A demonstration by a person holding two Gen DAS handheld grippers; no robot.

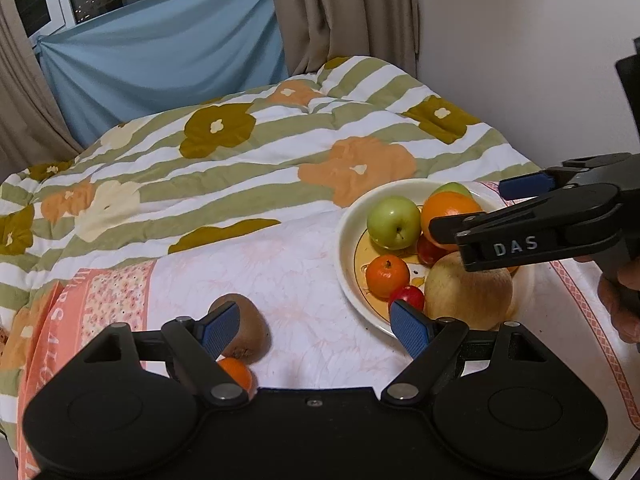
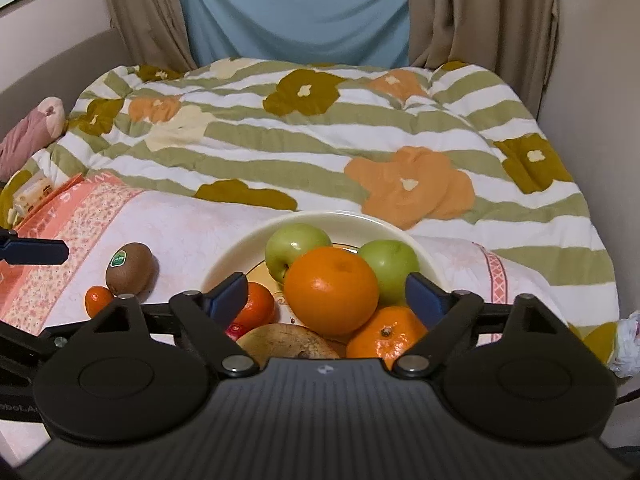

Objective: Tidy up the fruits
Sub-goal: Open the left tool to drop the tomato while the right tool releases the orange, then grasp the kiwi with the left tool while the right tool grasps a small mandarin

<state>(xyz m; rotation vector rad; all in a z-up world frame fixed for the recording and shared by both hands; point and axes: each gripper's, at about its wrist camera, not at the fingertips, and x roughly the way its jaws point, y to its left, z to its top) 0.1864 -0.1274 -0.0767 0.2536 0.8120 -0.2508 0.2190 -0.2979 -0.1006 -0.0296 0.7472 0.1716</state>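
A cream plate holds two green apples, a large orange, mandarins, a tan pear and small red fruits. A kiwi and a small mandarin lie on the cloth left of the plate. My left gripper is open and empty between kiwi and plate. My right gripper is open above the plate, its fingers either side of the large orange; it also shows in the left wrist view.
The fruit lies on a pink and white cloth over a striped flowered quilt. Curtains and a blue sheet hang behind. A wall stands at the right. A pink pillow lies far left.
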